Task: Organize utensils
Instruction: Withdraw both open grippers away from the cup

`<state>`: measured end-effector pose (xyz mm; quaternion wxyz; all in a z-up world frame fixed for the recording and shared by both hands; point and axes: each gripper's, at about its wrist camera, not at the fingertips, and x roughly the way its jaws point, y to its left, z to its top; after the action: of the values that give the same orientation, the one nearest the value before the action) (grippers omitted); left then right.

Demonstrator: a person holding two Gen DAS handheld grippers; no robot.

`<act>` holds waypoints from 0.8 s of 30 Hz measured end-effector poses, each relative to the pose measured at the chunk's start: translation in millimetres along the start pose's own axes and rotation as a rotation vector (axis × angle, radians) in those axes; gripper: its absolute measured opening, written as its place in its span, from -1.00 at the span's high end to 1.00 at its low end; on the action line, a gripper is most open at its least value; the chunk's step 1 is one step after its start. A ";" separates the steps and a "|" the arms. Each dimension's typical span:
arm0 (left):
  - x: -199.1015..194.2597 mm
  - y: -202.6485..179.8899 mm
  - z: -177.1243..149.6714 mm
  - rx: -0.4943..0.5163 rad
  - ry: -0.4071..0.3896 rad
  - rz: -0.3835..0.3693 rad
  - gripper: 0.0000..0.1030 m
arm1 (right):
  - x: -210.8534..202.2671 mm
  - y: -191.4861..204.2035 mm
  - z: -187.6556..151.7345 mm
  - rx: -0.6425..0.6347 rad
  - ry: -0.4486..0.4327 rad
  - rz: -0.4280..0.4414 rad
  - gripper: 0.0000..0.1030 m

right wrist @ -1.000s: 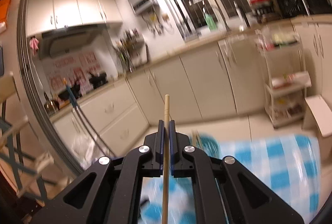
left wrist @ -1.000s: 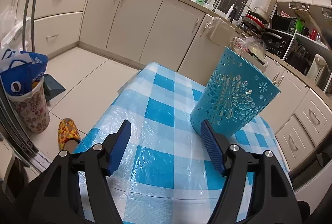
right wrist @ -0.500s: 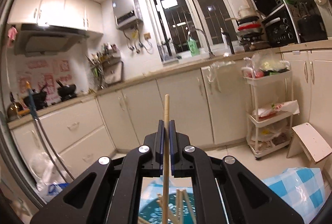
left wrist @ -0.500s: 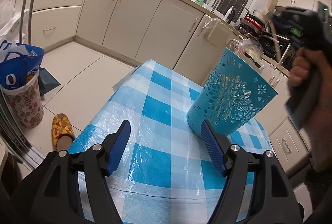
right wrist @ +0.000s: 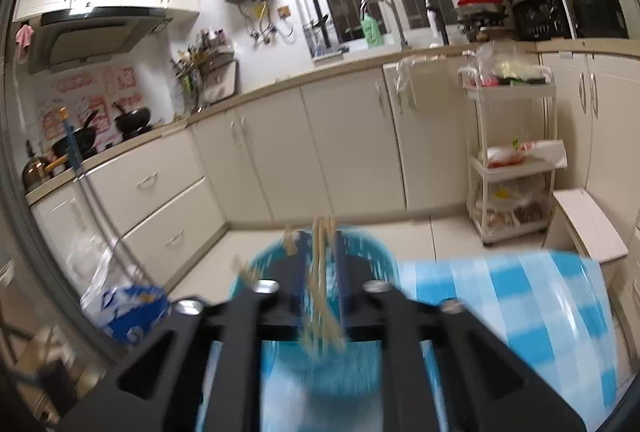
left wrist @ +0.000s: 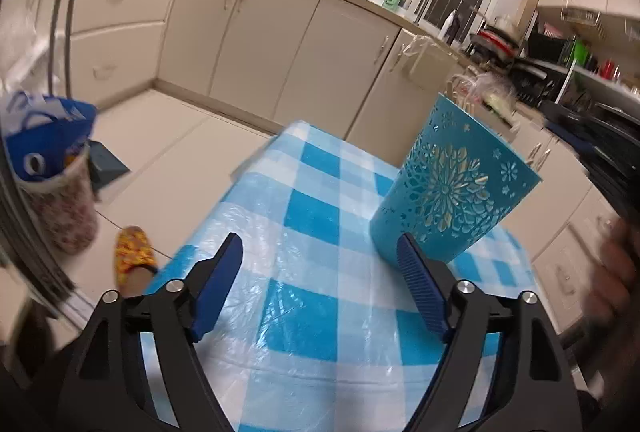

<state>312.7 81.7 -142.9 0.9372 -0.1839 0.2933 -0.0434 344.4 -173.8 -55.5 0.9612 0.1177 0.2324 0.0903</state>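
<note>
Left gripper (left wrist: 320, 264) low over the checked tablecloth (left wrist: 304, 316), jaws wide and opening, nothing between. Just beyond, teal holder (left wrist: 448, 191) upright. Right gripper (right wrist: 319, 256) above it, jaws opening around chopsticks (right wrist: 320, 272) (blurry, contact unclear). Cabinets (left wrist: 256, 47) behind.

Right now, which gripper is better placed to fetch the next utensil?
Left, probably. The left gripper is empty over the table; the right gripper is opening above the blue holder, chopsticks between.
</note>
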 end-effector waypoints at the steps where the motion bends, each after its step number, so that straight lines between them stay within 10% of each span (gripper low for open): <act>1: -5.3 -4.7 -0.3 0.013 0.010 0.017 -0.53 | -12.2 -0.5 -6.6 0.003 0.010 0.000 0.25; 11: -90.3 -50.4 -12.7 0.148 0.035 0.088 -0.85 | -130.5 -6.9 -74.7 0.058 0.171 -0.060 -0.47; 24: -209.8 -90.0 -27.7 0.237 -0.010 0.145 -0.85 | -232.3 16.3 -77.9 0.056 0.136 -0.046 -0.84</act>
<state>126.6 29.0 -18.6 0.9545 -0.0503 0.2938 -0.0090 102.5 -197.0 -19.7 0.9414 0.1327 0.3022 0.0696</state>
